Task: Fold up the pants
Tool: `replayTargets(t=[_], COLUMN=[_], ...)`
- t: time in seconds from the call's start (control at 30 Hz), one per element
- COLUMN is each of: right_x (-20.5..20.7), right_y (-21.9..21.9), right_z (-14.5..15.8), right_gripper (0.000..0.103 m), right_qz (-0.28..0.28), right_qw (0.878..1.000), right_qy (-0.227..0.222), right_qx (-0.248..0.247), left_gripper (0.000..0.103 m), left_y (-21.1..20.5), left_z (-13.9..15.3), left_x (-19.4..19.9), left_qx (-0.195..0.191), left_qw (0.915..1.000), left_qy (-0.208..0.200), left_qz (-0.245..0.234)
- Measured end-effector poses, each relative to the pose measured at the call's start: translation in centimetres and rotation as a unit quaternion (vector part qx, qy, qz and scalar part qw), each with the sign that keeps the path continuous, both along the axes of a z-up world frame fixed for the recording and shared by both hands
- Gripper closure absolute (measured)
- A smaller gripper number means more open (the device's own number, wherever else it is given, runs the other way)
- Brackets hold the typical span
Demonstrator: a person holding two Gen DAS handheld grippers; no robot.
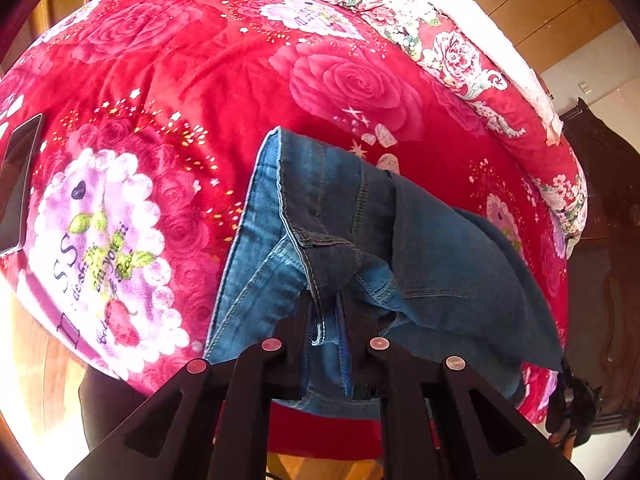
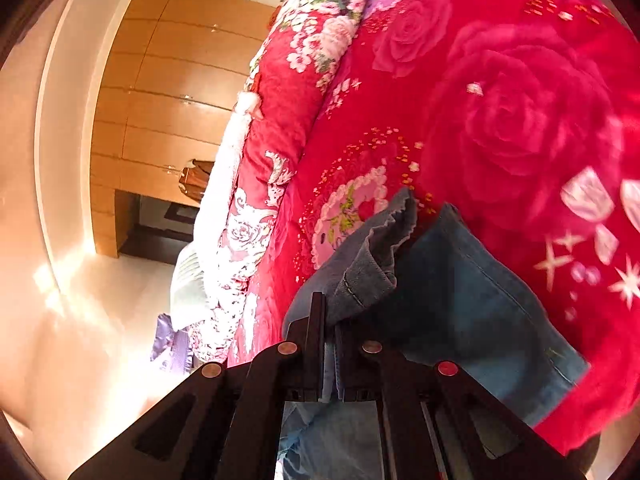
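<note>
Bedroom with wooden wardrobe doors (image 2: 168,92); a bed covered by a red rose-print blanket (image 1: 168,92) served as the work surface. Blue denim pants (image 1: 400,248) lay bunched on the blanket, raised at the near edge. The left gripper (image 1: 326,308) was clamped on a seamed fold, and the right gripper (image 2: 329,320) was closed on a frayed hem; a dark phone (image 1: 18,184) lay at the blanket's left edge.

On the red rose blanket (image 1: 192,80), inside the pale scalloped medallion (image 1: 108,256) left of the jeans (image 1: 360,248), we read large letters "SS" and a smaller slanted script we cannot make out. A second medallion (image 1: 308,16) farther up the blanket also carries lettering, too small for us to read.
</note>
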State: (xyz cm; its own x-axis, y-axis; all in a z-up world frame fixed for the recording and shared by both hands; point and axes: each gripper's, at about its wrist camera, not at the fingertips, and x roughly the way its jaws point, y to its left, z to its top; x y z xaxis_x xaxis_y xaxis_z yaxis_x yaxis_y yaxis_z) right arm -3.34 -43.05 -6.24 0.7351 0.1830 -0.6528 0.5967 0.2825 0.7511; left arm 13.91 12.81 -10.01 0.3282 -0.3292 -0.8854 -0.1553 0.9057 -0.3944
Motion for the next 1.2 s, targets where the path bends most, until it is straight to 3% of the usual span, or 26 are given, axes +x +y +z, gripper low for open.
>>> replayTargets(t=[0.07, 0.13, 0.23, 0.3, 0.37, 0.4, 0.5, 0.63, 0.67, 0.7, 0.73, 0.77, 0.83, 0.87, 0.97, 1.03, 1.13, 1.2], right_x=[-3.0, -4.9, -6.3, -5.9, -4.9, -4.4, -2.8, -1.4, -1.4, -1.2, -1.1, -1.0, -0.1, 0.2, 2.4, 4.2, 5.5, 4.6], right_y=[0.0, 0.2, 0.4, 0.4, 0.6, 0.8, 1.3, 2.0, 2.1, 2.1, 2.2, 2.1, 1.9, 1.7, 0.5, -0.2, -0.1, 0.4], right_z=[-1.9, -4.2, -5.0, -4.7, -4.4, -4.2, -4.0, -5.3, -5.7, -6.0, -6.2, -6.3, -6.6, -6.5, -4.8, -1.8, 2.3, 4.0], right_gripper=[0.095, 0.095, 0.093, 0.078, 0.060, 0.054, 0.049, 0.047, 0.047, 0.047, 0.047, 0.051, 0.076, 0.096, 0.098, 0.098, 0.098, 0.098], right_qz=[-0.012, -0.021, -0.037, -0.034, -0.022, -0.015, 0.009, 0.027, 0.026, 0.024, 0.022, 0.021, 0.026, 0.029, 0.025, 0.026, 0.040, 0.048], right_qw=[0.999, 0.996, 0.997, 0.997, 0.998, 0.998, 0.997, 0.994, 0.994, 0.993, 0.993, 0.993, 0.993, 0.993, 0.996, 0.999, 0.998, 0.997], right_qy=[0.036, 0.079, 0.061, 0.055, 0.057, 0.059, 0.073, 0.106, 0.109, 0.111, 0.112, 0.112, 0.117, 0.117, 0.080, 0.028, -0.032, -0.060], right_qx=[0.007, 0.020, 0.031, 0.030, 0.028, 0.024, 0.011, 0.010, 0.012, 0.011, 0.008, 0.004, -0.010, -0.013, -0.009, -0.023, -0.033, -0.027], left_gripper=[0.092, 0.092, 0.089, 0.058, 0.040, 0.038, 0.037, 0.039, 0.046, 0.068, 0.083, 0.091, 0.092, 0.093, 0.093, 0.093, 0.093, 0.092], left_y=[0.9, 2.3, 3.3, 3.3, 2.9, 2.4, 0.5, -1.9, -2.3, -2.4, -2.6, -2.7, -2.8, -2.9, -2.9, -2.8, -2.1, -1.5], left_z=[-1.2, -1.8, -0.7, 0.0, 0.5, 0.6, -0.5, -3.6, -4.2, -4.8, -4.9, -5.2, -4.6, -3.7, 1.1, 6.1, 11.1, 11.7], left_x=[-0.3, -0.6, -1.2, -1.1, -0.7, -0.3, 1.2, 3.4, 4.0, 4.7, 5.5, 6.3, 7.7, 8.8, 10.9, 11.2, 9.0, 6.0], left_qx=[-0.005, -0.049, -0.091, -0.119, -0.128, -0.134, -0.149, -0.113, -0.099, -0.087, -0.077, -0.071, -0.051, -0.040, -0.058, -0.069, -0.074, -0.077], left_qw=[0.9996, 0.9973, 0.9938, 0.9906, 0.9889, 0.9881, 0.9855, 0.9871, 0.9878, 0.9886, 0.9891, 0.9892, 0.9919, 0.9938, 0.9965, 0.9970, 0.9930, 0.9905], left_qy=[0.026, 0.050, 0.047, 0.045, 0.041, 0.041, 0.066, 0.109, 0.116, 0.118, 0.121, 0.124, 0.108, 0.094, 0.042, -0.022, -0.093, -0.109], left_qz=[0.009, 0.025, 0.043, 0.051, 0.063, 0.064, 0.048, 0.031, 0.032, 0.032, 0.032, 0.032, 0.043, 0.044, 0.043, 0.027, -0.004, -0.033])
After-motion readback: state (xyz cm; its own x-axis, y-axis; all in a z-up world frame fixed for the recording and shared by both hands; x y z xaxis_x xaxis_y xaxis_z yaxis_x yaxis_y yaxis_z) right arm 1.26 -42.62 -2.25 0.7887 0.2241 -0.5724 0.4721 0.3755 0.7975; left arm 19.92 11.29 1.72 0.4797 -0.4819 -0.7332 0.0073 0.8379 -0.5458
